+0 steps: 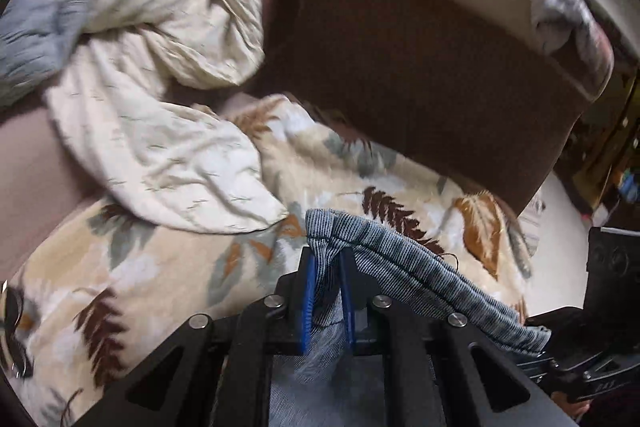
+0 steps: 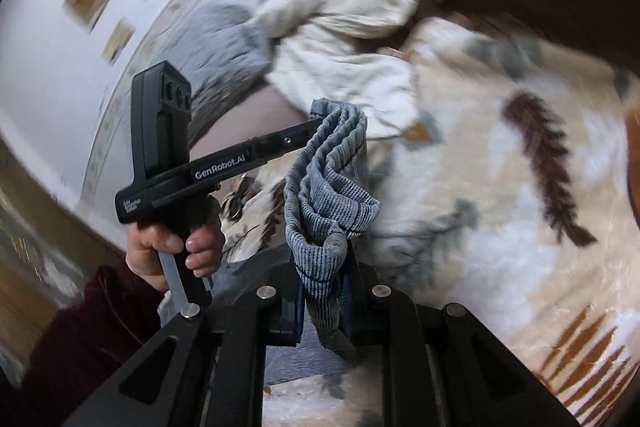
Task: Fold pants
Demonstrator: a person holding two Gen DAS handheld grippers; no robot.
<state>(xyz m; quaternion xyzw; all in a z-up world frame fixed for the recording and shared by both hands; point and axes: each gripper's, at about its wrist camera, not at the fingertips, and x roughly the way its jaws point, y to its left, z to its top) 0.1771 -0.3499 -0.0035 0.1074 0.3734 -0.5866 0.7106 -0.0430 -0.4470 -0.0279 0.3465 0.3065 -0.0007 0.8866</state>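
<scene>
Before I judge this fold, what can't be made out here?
- Blue-grey pants: legs hang below the left gripper, cut off at the left wrist view's bottom edge.
- Grey garment: motion-blurred in the right wrist view.
- Right gripper: fingertips buried in waistband.

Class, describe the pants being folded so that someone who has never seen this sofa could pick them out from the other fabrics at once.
Start at the brown sofa, draped with a cream leaf-print blanket. Above the blanket, the left gripper and right gripper each pinch an end of the pants. Unlike the crumpled cream cloth nearby, they are blue-grey with fine ribbing and a gathered, elastic-looking band.
</scene>
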